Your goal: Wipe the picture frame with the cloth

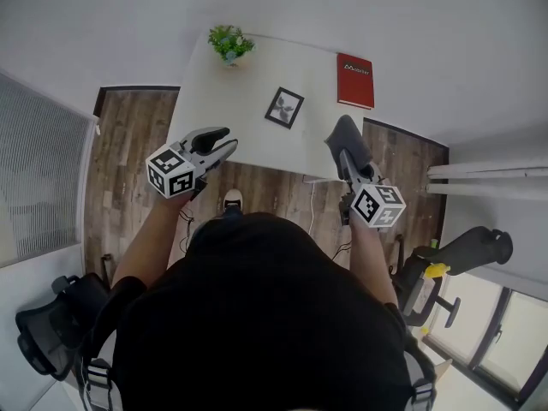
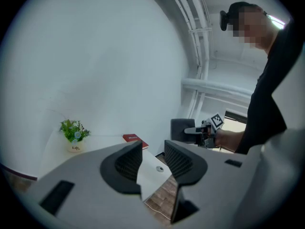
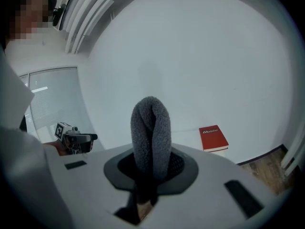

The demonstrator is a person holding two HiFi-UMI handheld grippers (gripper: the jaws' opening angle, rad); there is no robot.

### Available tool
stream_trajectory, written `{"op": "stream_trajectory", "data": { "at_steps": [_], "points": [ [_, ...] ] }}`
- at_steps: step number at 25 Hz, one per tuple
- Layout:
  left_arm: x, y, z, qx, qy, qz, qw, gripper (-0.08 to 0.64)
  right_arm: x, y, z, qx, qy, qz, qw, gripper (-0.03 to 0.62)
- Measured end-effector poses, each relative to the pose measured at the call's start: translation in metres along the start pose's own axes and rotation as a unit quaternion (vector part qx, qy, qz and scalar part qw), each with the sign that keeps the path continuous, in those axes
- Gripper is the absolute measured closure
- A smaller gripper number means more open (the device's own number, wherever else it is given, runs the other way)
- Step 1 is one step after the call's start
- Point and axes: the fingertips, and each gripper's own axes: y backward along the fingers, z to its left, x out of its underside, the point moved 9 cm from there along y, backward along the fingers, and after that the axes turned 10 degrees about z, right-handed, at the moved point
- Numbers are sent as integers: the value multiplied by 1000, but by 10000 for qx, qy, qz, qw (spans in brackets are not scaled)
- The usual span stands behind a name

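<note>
A person in a black top (image 1: 257, 315) fills the bottom of the head view. At centre left, the left gripper (image 1: 228, 139) has its jaws spread and empty. At centre right, the right gripper (image 1: 351, 165) pinches a folded grey cloth (image 1: 347, 137). Beyond both, the picture frame (image 1: 284, 107) sits mid-table, untouched, on the white table (image 1: 248, 84). A red book (image 1: 354, 80) and a potted plant (image 1: 229, 43) sit farthest, at upper right and upper centre.

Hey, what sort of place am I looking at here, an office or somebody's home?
Most likely a small office or workroom: a white desk stands against a bare white wall, a black office chair sits on the wood floor, and the desk holds a red book and a small potted plant.
</note>
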Motion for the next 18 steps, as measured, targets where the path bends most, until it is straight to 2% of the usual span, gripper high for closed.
{"op": "stream_trajectory", "data": {
  "at_steps": [8, 18],
  "points": [
    [-17, 5, 44, 142, -4, -3, 9999, 411, -23, -35, 19, 27, -19, 32, 10000, 546],
    [-37, 3, 97, 426, -45, 30, 9991, 411, -43, -56, 33, 378, -168, -40, 9991, 546]
  ]
}}
